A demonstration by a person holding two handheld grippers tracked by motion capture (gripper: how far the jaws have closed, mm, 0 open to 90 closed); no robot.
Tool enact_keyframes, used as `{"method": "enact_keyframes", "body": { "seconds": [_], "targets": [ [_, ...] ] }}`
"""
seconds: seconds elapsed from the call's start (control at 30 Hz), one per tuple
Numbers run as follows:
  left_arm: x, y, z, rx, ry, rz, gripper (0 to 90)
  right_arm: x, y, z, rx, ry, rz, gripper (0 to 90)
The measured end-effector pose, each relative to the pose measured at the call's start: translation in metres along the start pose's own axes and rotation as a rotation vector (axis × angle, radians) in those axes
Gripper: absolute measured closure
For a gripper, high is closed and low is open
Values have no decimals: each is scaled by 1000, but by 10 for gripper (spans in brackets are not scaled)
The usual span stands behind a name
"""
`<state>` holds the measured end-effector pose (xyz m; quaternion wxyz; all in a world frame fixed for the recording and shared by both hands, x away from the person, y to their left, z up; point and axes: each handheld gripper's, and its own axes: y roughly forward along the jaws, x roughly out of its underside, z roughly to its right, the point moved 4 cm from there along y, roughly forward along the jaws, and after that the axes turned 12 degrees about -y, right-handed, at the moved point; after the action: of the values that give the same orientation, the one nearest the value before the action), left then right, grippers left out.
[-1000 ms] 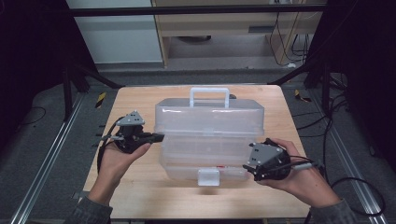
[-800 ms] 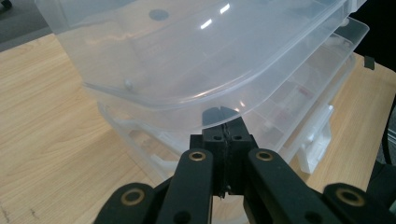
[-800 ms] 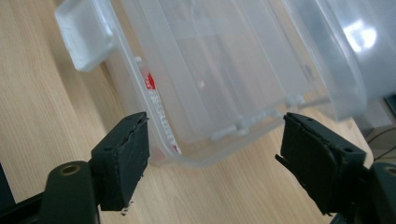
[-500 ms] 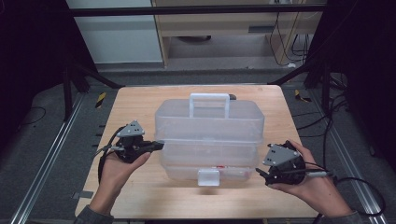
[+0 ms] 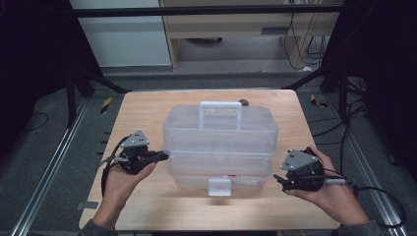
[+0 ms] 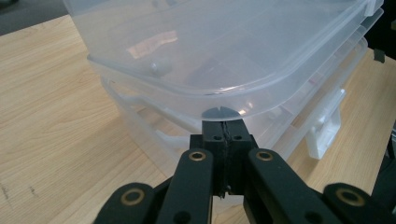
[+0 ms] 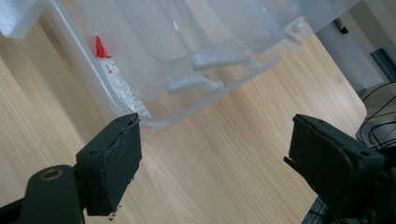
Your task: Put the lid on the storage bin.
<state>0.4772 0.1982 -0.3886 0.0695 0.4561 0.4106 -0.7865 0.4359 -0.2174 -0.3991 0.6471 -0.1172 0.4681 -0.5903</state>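
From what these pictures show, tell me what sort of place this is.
Probably a lab or workshop data-recording station. A bare wooden table stands inside a dark metal frame, cables hang by shelving behind, and each hand holds a camera-carrying gripper beside a clear plastic toolbox.

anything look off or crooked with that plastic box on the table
The clear plastic box looks unevenly stacked: from the high view its upper tiers sit farther back than the bottom one, and the front latch hangs loose. The left gripper, jaws shut, touches its side. Nothing is spilled or visibly broken.
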Motion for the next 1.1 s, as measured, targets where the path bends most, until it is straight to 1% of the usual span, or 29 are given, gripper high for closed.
{"method": "enact_keyframes", "body": {
  "seconds": [0.23,0.5,0.7,0.77,0.93,1.03,1.1],
  "targets": [
    [5,0,-1,0,-2,-3,896,9,0,4,17,27,-9,168],
    [12,1,-2,-6,1,-7,896,19,2,7,24,54,-24,169],
    [18,3,-1,-18,10,-16,895,24,5,7,27,67,-38,169],
    [20,3,-1,-20,8,-17,894,25,6,6,26,65,-40,169],
    [28,5,-4,-34,9,-30,895,29,8,7,33,78,-47,169],
    [31,6,-5,-31,2,-32,896,31,9,7,34,81,-48,170],
    [32,7,-4,-32,5,-38,897,31,10,8,34,84,-49,170]
  ]
}}
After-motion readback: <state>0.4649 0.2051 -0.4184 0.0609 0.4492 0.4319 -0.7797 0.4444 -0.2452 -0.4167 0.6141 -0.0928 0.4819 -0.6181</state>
